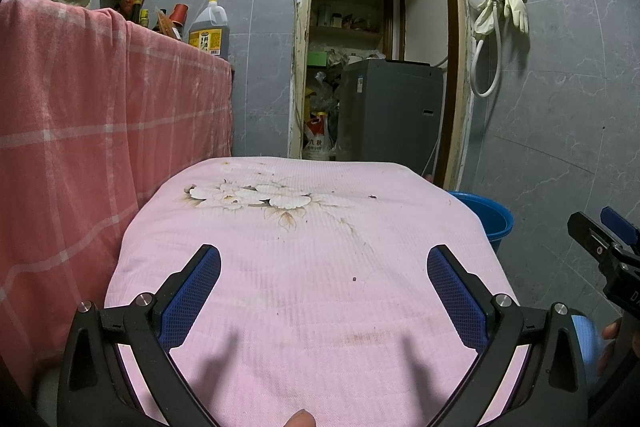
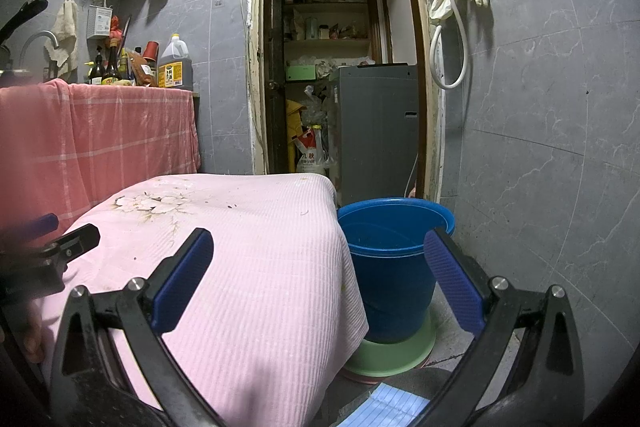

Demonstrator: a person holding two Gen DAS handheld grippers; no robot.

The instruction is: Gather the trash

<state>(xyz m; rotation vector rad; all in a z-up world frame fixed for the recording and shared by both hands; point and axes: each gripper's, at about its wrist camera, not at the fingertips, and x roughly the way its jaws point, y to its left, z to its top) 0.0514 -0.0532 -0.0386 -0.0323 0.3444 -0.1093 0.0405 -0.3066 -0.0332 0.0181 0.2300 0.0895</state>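
Two hand-held claws hover over a small worktop draped in a pink ribbed cloth with a pale flower print (image 1: pixel 304 267), inside a grey-tiled kitchen corner. The left claw (image 1: pixel 324 263) sits low above the middle of the cloth with its blue-padded fingers (image 1: pixel 192 301) spread wide apart and nothing between them. The right claw (image 2: pixel 320 259) is likewise wide open and empty; it is held over the worktop's right edge, so one finger lies above the cloth and the other above a round blue plastic bucket (image 2: pixel 394 267).

The bucket stands on the floor just beside the worktop's right corner, resting on a pale green basin (image 2: pixel 394 355). Its mouth is open and close to the worktop edge, which suggests it serves as the bin: trash could be dropped straight in from the worktop.

No large piece of trash shows on the cloth. Only small dark specks and crumbs (image 1: pixel 354 279) are scattered on it, most of them towards the far side near the flower print; they are too small to identify. Whether these are the trash to collect cannot be told. Both claws being spread and empty reads as a waiting or starting posture.

To the left, a taller counter is covered by a salmon-pink checked cloth (image 1: pixel 100 131). Beyond, a doorway opens onto a storeroom with a grey washing machine (image 1: pixel 390 111).
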